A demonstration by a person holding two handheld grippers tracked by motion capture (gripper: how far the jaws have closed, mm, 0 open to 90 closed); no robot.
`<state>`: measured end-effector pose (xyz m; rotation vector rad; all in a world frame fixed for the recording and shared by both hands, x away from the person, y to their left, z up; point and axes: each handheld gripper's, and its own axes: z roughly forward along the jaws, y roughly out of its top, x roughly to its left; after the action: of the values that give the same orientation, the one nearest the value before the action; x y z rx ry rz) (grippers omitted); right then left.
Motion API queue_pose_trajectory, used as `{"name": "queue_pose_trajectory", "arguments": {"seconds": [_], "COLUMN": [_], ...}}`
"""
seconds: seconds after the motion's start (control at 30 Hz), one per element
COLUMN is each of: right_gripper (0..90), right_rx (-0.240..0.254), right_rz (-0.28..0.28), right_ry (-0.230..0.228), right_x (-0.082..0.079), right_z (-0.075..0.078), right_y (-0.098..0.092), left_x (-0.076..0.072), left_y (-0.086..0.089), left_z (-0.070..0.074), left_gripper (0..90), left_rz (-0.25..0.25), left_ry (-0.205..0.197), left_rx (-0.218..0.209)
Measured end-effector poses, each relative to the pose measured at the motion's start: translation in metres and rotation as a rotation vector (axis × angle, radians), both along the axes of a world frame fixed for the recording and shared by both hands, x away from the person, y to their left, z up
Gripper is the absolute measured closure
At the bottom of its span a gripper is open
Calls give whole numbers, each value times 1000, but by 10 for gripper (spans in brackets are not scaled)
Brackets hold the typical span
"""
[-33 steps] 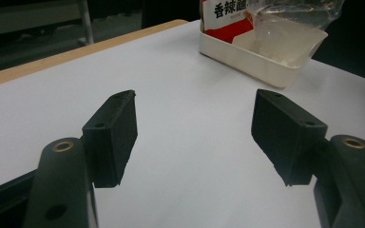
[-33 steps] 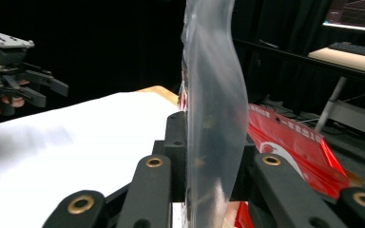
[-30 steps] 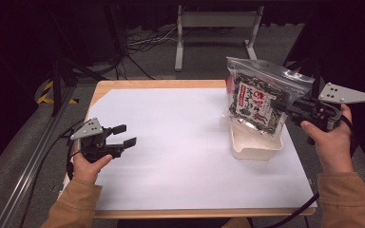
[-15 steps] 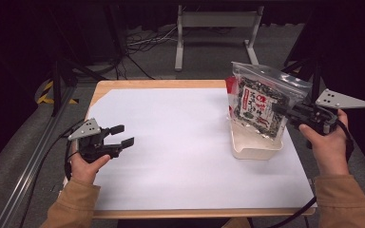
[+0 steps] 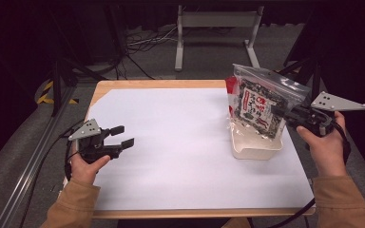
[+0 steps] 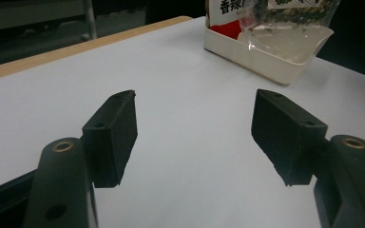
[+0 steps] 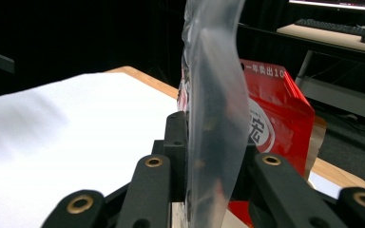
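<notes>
My right gripper is shut on the right edge of a clear zip bag holding printed snack packets. The bag stands upright with its lower end in a cream tray at the table's right side. In the right gripper view the jaws pinch the bag's clear plastic, and a red packet shows behind it. My left gripper stands open at the table's left, just above the white sheet, with nothing between its fingers. In the left gripper view the tray and the bag's bottom lie beyond the open gripper.
A white sheet covers most of the wooden table. Beyond the far edge are a metal stand and cables on a dark floor. A rail runs along the left side.
My right gripper and the bag have sunk a little and shifted slightly left, toward the tray. The left gripper has stayed where it was.
</notes>
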<state>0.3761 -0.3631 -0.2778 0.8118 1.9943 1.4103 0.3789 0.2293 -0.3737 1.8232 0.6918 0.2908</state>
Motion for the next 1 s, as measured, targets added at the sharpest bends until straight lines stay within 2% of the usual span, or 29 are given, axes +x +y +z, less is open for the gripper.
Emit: {"name": "queue_pose_trajectory", "arguments": {"seconds": [0.73, 0.9, 1.0], "right_gripper": [754, 754, 754], "right_rx": [-32, -64, -63], "right_rz": [-34, -41, -40], "right_ry": [44, 72, 72], "right_x": [2, 5, 6], "right_z": [-19, -25, -28], "right_y": [-1, 1, 2], "left_x": [0, 0, 1], "left_y": [-2, -2, -2], "left_z": [-3, -3, -3], "left_gripper": [331, 331, 330], "left_rz": [-7, -7, -7], "left_ry": [10, 13, 13], "left_rx": [5, 9, 8]}}
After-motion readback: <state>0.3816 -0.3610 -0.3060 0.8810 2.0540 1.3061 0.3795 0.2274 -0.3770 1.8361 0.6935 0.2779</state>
